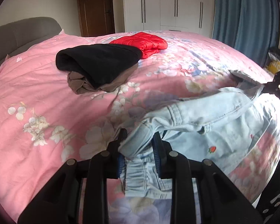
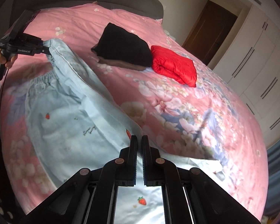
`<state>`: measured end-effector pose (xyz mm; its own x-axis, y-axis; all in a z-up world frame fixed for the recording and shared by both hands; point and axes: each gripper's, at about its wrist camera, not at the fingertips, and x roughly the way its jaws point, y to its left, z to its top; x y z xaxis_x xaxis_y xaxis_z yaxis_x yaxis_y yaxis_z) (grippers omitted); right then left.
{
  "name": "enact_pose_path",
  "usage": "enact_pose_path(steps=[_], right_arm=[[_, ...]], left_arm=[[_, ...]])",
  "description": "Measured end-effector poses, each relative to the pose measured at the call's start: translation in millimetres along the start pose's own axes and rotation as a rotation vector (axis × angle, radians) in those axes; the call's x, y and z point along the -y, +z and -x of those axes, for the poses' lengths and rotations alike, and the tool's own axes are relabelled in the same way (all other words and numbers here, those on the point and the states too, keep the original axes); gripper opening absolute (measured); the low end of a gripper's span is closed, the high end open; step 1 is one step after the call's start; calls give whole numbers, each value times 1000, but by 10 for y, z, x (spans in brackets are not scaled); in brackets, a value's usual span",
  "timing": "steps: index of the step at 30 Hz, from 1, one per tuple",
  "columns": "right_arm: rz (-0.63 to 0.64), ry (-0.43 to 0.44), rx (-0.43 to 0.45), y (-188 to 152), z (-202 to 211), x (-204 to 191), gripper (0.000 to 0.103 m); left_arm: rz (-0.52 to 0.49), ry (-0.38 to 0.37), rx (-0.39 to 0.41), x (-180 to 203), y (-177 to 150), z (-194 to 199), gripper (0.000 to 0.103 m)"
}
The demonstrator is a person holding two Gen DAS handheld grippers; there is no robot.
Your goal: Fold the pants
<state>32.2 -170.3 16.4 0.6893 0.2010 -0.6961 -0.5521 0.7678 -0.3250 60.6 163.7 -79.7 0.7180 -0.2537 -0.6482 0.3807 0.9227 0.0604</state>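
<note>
we note light denim pants (image 2: 69,115) stretched lengthwise between claws; left gripper (image 1: 140,140) pinching waistband, right gripper (image 2: 139,140) pinching leg end.

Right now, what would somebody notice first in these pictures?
Probably the pale blue pants with little strawberries, lifted off the pink flowery bedspread by the left gripper and right gripper, each clamped on an edge. Farther back lie a bright red folded jacket and a black folded garment.
</note>
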Motion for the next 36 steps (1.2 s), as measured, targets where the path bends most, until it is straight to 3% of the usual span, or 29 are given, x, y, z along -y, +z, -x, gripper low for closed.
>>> enact_pose_path(steps=[4, 8, 11, 12, 13, 15, 20, 23, 27, 30, 33, 35, 36], right_arm=[[45, 30, -52, -286, 83, -331, 4], [98, 81, -135, -571, -65, -685, 4], [115, 97, -173, -686, -214, -859, 4], [113, 104, -195, -700, -262, -877, 4], [111, 102, -205, -720, -280, -892, 4], [95, 113, -201, -712, -229, -851, 6], [-125, 238, -54, -664, 94, -571, 11], [-236, 229, -49, -690, -72, -577, 11], [-269, 243, -197, -795, -574, -811, 11], [-288, 248, -177, -792, -508, -778, 11], [-389, 305, -133, -840, -330, -493, 12], [-476, 287, -102, -909, -209, -208, 18], [-534, 269, -94, -954, -169, -41, 26]], left_arm=[[-69, 55, -58, 125, -329, -95, 32], [-146, 157, -157, 187, -577, -363, 36], [-111, 163, -150, 137, -586, -344, 38], [-95, 157, -143, 129, -583, -264, 41], [-80, 162, -138, 113, -589, -190, 52], [-48, 180, -115, 53, -601, -55, 62], [123, 68, -20, 50, -505, 172, 61], [123, -11, 13, 322, -372, 142, 62], [21, 11, -108, 657, -351, -188, 62], [-23, 39, -207, 737, -427, -456, 62], [35, 36, -202, 683, -368, -441, 62], [59, 44, -170, 699, -294, -364, 62], [63, 37, -150, 736, -253, -312, 62]])
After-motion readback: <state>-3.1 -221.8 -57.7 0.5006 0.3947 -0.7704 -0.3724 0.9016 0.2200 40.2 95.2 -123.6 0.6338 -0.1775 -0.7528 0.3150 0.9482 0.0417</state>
